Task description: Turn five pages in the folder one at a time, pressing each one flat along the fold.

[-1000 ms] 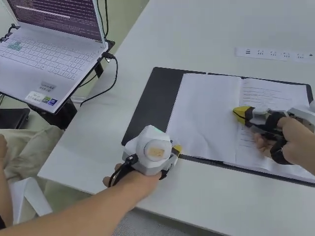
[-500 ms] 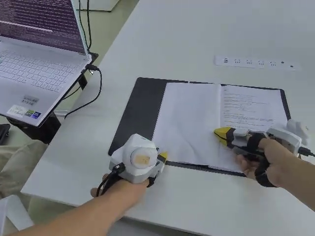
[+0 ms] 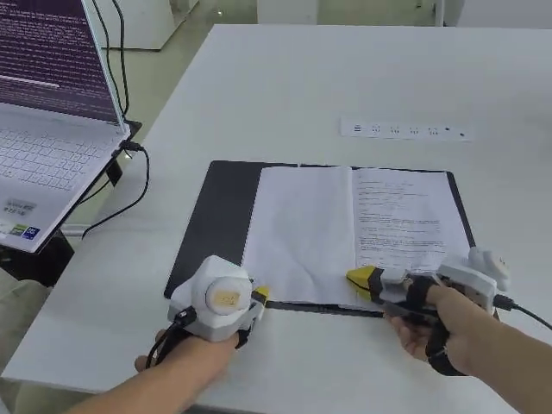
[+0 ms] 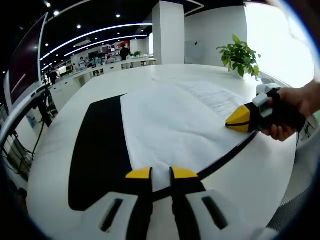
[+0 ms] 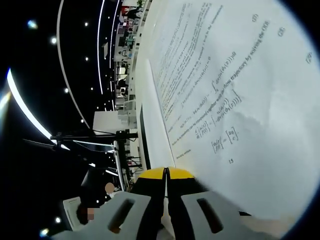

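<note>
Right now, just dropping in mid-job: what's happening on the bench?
Two hand-held grippers are at an open folder on a white table. The right gripper, fingers shut, has its tip on the printed right-hand page, by the fold at the near edge. The left gripper rests at the near edge of the blank left-hand page, fingers nearly together; whether they pinch paper is unclear.

**White table with folder and power strip**

Wide white table (image 3: 345,69), smooth and pale, reaching far back. Close to the near edge, an open black folder (image 3: 216,216), lying flat, with a blank left page (image 3: 297,233) and a printed right page (image 3: 401,211). Behind the folder, apart from it, a long white power strip (image 3: 405,131), lying about parallel to the folder's far edge.
</note>
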The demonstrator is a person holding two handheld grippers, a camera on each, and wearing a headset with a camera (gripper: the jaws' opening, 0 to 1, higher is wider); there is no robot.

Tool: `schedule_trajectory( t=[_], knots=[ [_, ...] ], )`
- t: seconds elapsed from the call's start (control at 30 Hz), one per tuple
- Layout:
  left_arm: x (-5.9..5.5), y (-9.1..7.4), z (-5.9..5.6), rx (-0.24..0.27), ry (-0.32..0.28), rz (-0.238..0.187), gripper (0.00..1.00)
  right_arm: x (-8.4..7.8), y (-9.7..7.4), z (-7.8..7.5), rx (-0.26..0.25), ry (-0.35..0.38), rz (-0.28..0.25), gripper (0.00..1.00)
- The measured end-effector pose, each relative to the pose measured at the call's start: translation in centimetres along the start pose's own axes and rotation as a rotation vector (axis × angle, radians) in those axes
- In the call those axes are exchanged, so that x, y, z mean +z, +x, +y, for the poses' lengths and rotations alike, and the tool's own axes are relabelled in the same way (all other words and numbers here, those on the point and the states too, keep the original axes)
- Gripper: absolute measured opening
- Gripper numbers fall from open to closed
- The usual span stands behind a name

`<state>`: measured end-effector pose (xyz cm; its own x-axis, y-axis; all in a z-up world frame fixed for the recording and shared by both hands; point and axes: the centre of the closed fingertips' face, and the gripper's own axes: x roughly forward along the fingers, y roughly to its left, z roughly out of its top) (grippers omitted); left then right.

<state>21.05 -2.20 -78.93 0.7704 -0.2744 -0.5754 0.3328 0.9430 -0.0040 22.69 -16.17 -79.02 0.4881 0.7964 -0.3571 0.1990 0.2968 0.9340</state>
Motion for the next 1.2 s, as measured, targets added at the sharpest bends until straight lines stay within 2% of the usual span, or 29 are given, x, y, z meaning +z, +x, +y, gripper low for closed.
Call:
schedule_trajectory(
  t=[0.2,0.53,0.67,0.77,0.9,0.97,1.03,1.07,1.17,1.2],
  knots=[
    [0.0,0.0,0.0,-0.001,0.006,0.005,0.12,-1.7,-1.0,0.1,0.003,0.013,-0.006,0.0],
    [-0.1,-0.1,-0.1,0.0,0.007,0.013,0.12,-3.2,-1.8,-0.4,0.007,0.03,-0.008,0.0],
    [0.0,-0.1,-0.1,-0.004,0.013,0.022,0.12,-3.6,-2.3,-0.5,0.013,0.055,-0.025,0.0],
    [0.0,0.0,0.0,-0.008,-0.007,0.028,0.12,-4.4,-2.7,-0.6,0.001,0.054,-0.007,0.0],
    [0.1,-0.2,-0.2,-0.028,-0.043,0.06,0.14,-5.2,-3.9,0.8,0.026,0.045,-0.021,0.0],
    [0.2,-0.6,-0.4,-0.036,-0.054,0.069,0.13,-5.5,-4.9,1.9,0.028,-0.008,-0.031,0.0],
    [0.4,-1.3,-0.6,-0.042,-0.061,0.07,0.14,-5.4,-6.2,2.3,-0.022,-0.136,-0.062,0.0],
    [0.7,-1.8,-0.8,-0.052,-0.071,0.064,0.14,-5.4,-7.1,3.0,-0.041,-0.219,-0.08,0.0],
    [2.0,-3.2,-1.1,-0.062,-0.105,0.03,0.14,-4.8,-9.4,4.6,-0.052,-0.325,-0.152,0.0],
    [2.4,-3.6,-1.2,-0.065,-0.121,0.023,0.15,-4.3,-10.5,5.1,-0.065,-0.389,-0.186,0.0]
  ],
)
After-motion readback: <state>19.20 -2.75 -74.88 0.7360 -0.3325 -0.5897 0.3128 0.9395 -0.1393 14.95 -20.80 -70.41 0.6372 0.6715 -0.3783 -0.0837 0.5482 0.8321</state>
